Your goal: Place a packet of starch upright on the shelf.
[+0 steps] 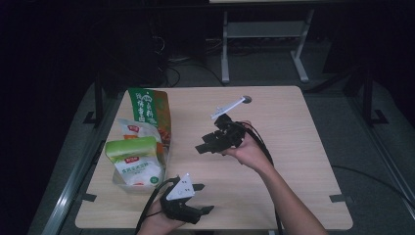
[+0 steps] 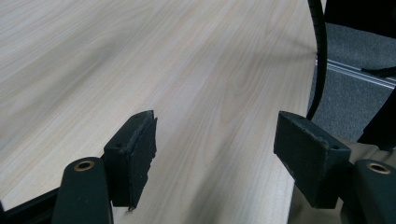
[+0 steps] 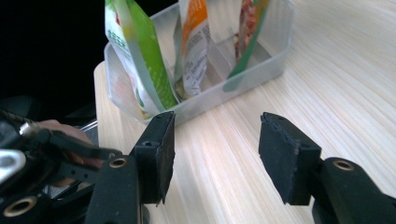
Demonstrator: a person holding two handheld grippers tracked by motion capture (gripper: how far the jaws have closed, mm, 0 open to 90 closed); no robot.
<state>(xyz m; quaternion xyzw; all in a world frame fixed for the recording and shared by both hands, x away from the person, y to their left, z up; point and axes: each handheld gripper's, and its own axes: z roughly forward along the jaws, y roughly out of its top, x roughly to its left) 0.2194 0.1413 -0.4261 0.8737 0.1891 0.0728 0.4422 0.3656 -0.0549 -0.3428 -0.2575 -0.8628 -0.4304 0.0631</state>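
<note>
We count three glossy, flat food pouches (image 1: 142,142) standing in one clear plastic tub (image 3: 261,70) at the left of the high view, on the pale wood-grain surface (image 1: 274,147). Our right hand-held gripper (image 1: 211,143), mid-frame, points at them, jaws apart and empty. Our left hand-held gripper (image 1: 201,198), at the bottom edge, is likewise apart over bare wood.
</note>
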